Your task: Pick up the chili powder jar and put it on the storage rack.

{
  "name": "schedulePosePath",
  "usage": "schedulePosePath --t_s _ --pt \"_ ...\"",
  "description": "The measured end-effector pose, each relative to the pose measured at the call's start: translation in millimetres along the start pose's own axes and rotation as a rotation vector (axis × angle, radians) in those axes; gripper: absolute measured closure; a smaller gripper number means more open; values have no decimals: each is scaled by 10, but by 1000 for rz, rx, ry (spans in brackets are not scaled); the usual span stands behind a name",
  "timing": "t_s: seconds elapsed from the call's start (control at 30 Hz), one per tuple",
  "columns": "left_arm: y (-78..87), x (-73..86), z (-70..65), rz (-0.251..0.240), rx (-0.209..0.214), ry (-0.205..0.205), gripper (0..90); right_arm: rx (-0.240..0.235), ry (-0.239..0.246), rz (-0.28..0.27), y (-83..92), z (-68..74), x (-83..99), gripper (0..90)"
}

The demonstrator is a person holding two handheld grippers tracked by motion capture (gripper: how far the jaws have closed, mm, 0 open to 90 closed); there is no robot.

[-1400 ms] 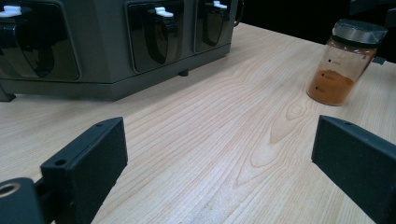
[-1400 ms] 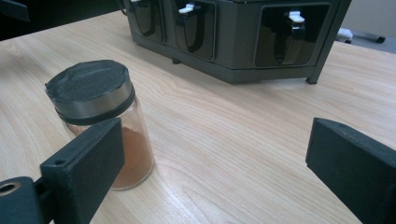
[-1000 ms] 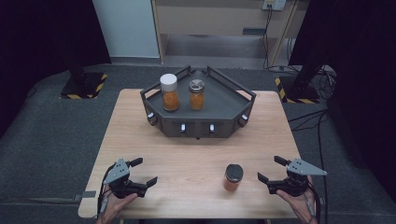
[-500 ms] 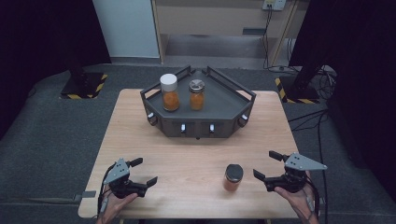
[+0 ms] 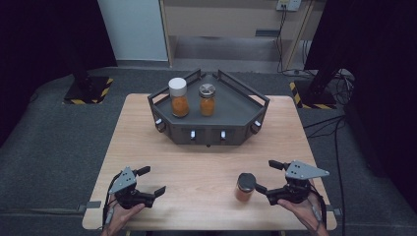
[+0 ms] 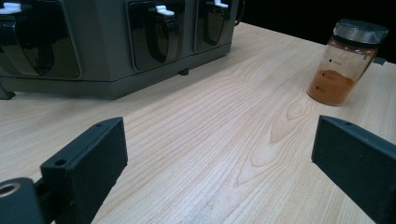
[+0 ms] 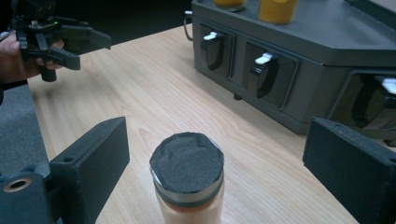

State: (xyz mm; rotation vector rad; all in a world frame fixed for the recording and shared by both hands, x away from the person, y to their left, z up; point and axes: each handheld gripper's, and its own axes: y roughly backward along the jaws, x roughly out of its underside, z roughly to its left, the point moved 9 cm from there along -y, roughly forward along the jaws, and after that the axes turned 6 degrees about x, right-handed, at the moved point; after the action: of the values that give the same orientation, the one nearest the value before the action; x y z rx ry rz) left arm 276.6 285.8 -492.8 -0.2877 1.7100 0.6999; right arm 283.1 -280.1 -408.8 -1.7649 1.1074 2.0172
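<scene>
A small glass jar of orange powder with a dark lid [image 5: 245, 187] stands upright on the wooden table [image 5: 206, 162] near its front edge. My right gripper [image 5: 265, 176] reaches it from the right. In the right gripper view the jar [image 7: 187, 161] stands between the jaws, with a gap on each side. The right gripper [image 7: 217, 140] is open and its jaws have just been closing a little. My left gripper [image 5: 154, 180] rests open at the front left with nothing in it. In the left gripper view [image 6: 215, 154] the jar [image 6: 345, 65] stands far off to the right.
A dark angular tray [image 5: 236, 88] with switches along its front sits at the back of the table. It holds a white-lidded jar [image 5: 179, 97] and a metal-lidded jar [image 5: 207, 100] of orange powder. Bare wood lies between tray and grippers.
My right gripper has moved left towards the jar and risen a little, so the jar now stands between its jaws. The jar and the left gripper have kept still.
</scene>
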Motion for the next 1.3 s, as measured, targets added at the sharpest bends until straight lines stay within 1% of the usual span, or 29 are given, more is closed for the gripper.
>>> schedulePosePath --t_s 0.03,0.17,0.4,0.63,0.73,0.87,1.03,1.2,1.3 --pt "0 0 0 0 0 0 25 -7 -4 2 -18 4 2 73" --pt "-1 0 0 0 0 -1 26 -22 5 16 -81 35 0 79" --pt "1 0 -1 0 -1 -1 26 -38 14 40 -184 61 6 92" --pt "0 -1 -1 0 0 -2 26 -53 18 68 -286 91 50 105" --pt "0 -2 -3 1 0 -3 26 -53 18 82 -325 113 56 113" --pt "1 -2 -2 0 0 -3 26 -49 32 102 -385 143 74 129" --pt "1 -3 -4 0 1 -5 26 -46 28 121 -450 145 107 174" --pt "2 -5 -7 1 1 -5 26 -47 27 142 -518 133 142 199" --pt "2 -5 -8 1 1 -6 26 -48 31 153 -552 130 166 232"
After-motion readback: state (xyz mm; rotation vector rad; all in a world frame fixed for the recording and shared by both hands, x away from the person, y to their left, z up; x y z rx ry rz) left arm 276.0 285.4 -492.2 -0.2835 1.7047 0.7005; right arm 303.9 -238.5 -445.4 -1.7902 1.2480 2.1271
